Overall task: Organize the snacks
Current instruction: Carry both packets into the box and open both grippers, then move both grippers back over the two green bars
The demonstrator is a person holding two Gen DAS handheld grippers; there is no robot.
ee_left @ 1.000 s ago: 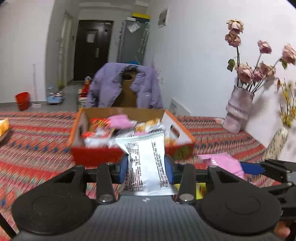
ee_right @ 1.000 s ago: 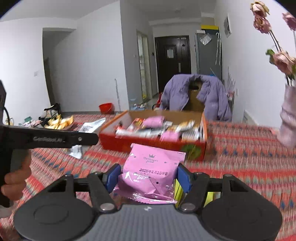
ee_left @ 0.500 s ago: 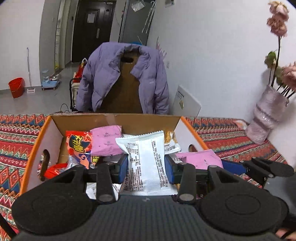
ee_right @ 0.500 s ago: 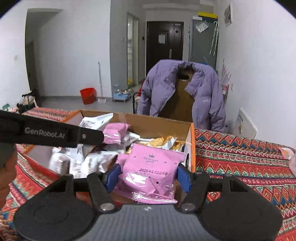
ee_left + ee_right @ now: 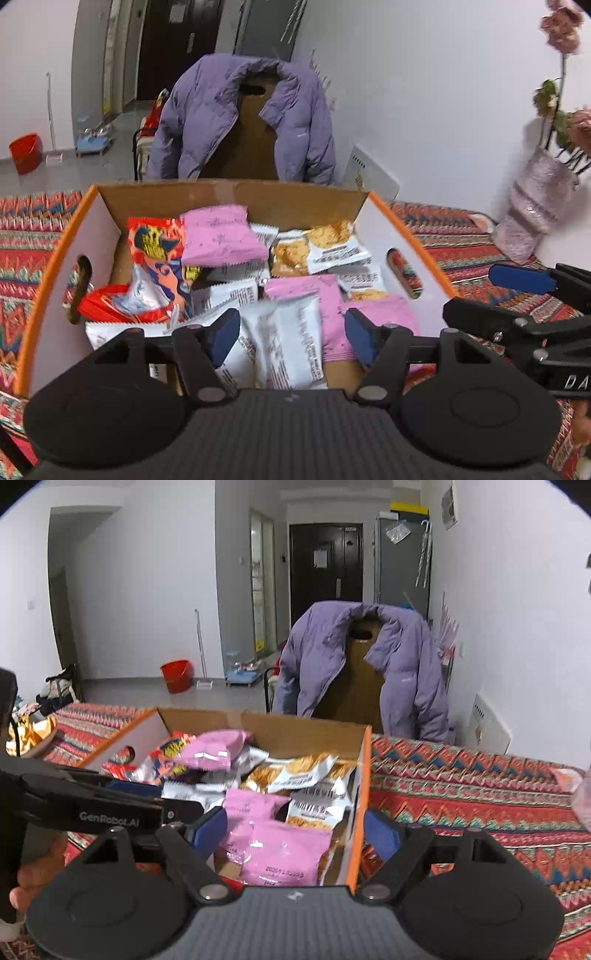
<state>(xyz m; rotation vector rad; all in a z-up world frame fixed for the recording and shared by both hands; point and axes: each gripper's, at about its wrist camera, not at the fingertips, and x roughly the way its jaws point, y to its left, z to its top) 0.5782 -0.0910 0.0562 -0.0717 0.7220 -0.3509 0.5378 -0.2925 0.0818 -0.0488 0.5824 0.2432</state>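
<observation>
In the left wrist view the left gripper [image 5: 291, 334] is spreading its blue-padded fingers [image 5: 221, 338] around a white crinkly foil snack packet with dark print [image 5: 286, 339]; the pads are standing clear of its edges, so the packet is dropping free, blurred, in the lower middle of the frame. In the right wrist view the right gripper [image 5: 295, 830] is likewise opening, and its blue pads [image 5: 208, 827] are sitting apart from a glossy pink plastic snack pouch with a printed date [image 5: 284, 853], which is lying loose in the lower centre of that frame. Both packs are already over the open cardboard box with orange-edged white side walls [image 5: 48, 273], joining a heap of pink, white, red and golden packets that fills the middle of each picture. To do this release well, each hand is probably best kept hovering until the fingers are fully parted, so no pad is dragging a wrapper back out. The right gripper's outer finger is standing outside the box's orange right wall [image 5: 360, 812], so lifting up before pulling away looks safer than sliding sideways, which could catch the rim. The two tools are crowding each other, with the right gripper's black arm reaching in at the right of the left wrist view, so withdrawing them apart seems wise. The box is resting on a surface under a red patterned woven cloth [image 5: 480, 794].
</observation>
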